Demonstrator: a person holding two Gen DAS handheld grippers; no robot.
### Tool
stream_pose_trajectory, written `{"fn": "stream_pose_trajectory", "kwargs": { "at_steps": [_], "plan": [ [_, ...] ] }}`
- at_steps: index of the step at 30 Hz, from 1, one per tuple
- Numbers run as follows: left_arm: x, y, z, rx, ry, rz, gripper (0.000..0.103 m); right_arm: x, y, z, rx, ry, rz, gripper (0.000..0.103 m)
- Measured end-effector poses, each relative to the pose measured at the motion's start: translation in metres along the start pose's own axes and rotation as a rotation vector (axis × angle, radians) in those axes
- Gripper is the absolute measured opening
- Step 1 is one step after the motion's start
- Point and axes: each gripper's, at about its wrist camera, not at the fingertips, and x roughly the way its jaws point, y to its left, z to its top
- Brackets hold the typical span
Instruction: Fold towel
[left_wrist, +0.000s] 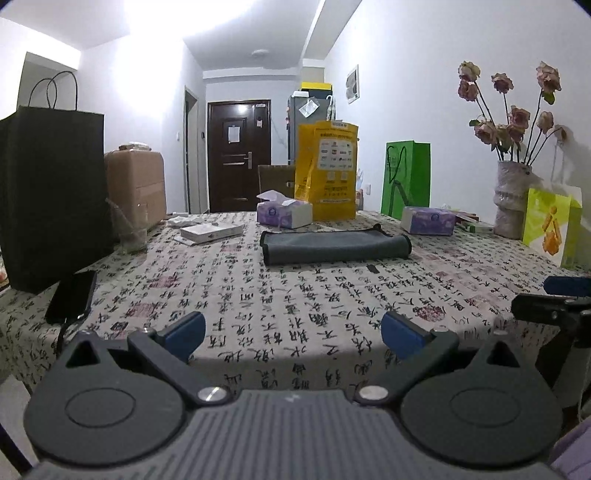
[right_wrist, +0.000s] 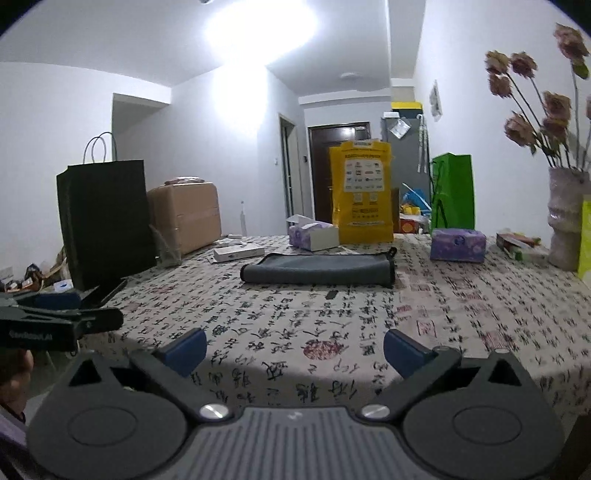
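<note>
A dark grey towel (left_wrist: 334, 246) with black trim lies folded into a long strip on the table with the calligraphy-print cloth (left_wrist: 295, 302), well ahead of both grippers. It also shows in the right wrist view (right_wrist: 317, 269). My left gripper (left_wrist: 293, 334) is open and empty, low over the table's near edge. My right gripper (right_wrist: 294, 350) is open and empty, also near the front edge. Each gripper shows at the side of the other's view: the right one (left_wrist: 554, 306), the left one (right_wrist: 62, 317).
A black paper bag (left_wrist: 51, 192), a phone (left_wrist: 72, 297) and a glass (left_wrist: 129, 229) stand at the left. Tissue boxes (left_wrist: 284, 213), a yellow bag (left_wrist: 327, 170), a green bag (left_wrist: 406, 179), a flower vase (left_wrist: 511, 199) and a white box (left_wrist: 210, 232) line the back.
</note>
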Motion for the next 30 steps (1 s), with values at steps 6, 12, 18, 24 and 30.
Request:
{"fn": "stream_pose_trajectory", "kwargs": {
  "at_steps": [6,12,18,24,30],
  "plan": [
    [-0.0046,0.0003,-0.0030,0.010,0.010,-0.002,0.103,-0.0032,-0.0037,-0.0040,0.015,0.019,-0.007,0.103],
    [-0.0060,-0.0023,-0.0041,0.006,0.014,-0.003,0.103,-0.0048,0.0025,-0.0054,0.005,0.015,0.006,0.103],
    [-0.0056,-0.0052,-0.0048,0.015,0.019,-0.012,0.103,-0.0040,0.0050,-0.0056,0.000,0.016,0.011,0.103],
    [-0.0057,-0.0049,-0.0054,0.015,0.020,-0.010,0.103,-0.0028,0.0024,-0.0058,0.008,0.018,0.007,0.103],
    [-0.0059,-0.0052,-0.0056,0.015,0.022,-0.010,0.103,-0.0024,0.0034,-0.0068,0.006,0.020,0.010,0.103]
  ]
}}
